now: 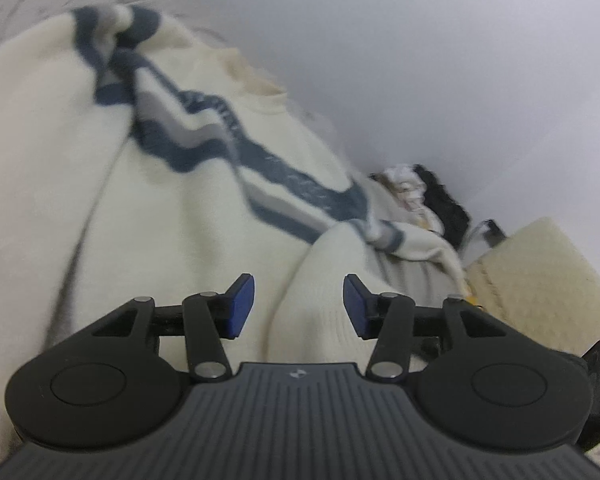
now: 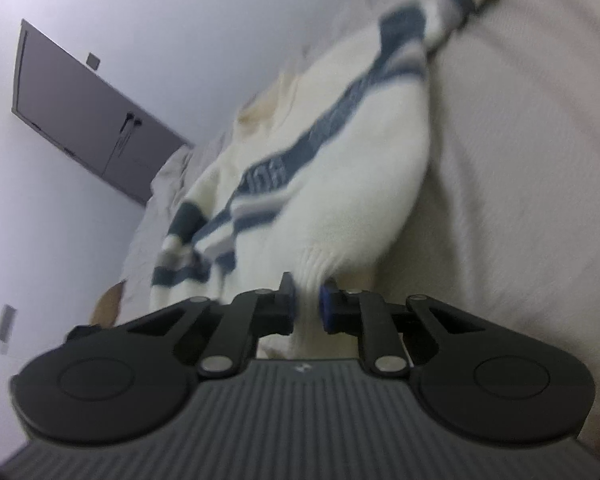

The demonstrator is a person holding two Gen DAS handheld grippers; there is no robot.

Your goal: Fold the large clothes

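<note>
Sweater (image 1: 180, 208): cream knit with navy and grey chest stripes, spread across a pale bed sheet (image 2: 520, 160), collar toward the far wall; both views blurred.

Left gripper (image 1: 299, 306): jaws wide apart, blue pads (image 1: 242, 306) either side of a ribbed cream fold, not closed on it.

Right gripper (image 2: 308, 300): jaws narrow, pinching the sweater's ribbed hem (image 2: 314, 272) between the pads.

Far right, left wrist view: black-and-white clothing heap (image 1: 428, 196); cream fleecy item (image 1: 540, 280) just beside it.

Right wrist view, far left: grey door (image 2: 88, 112) in white wall.
</note>
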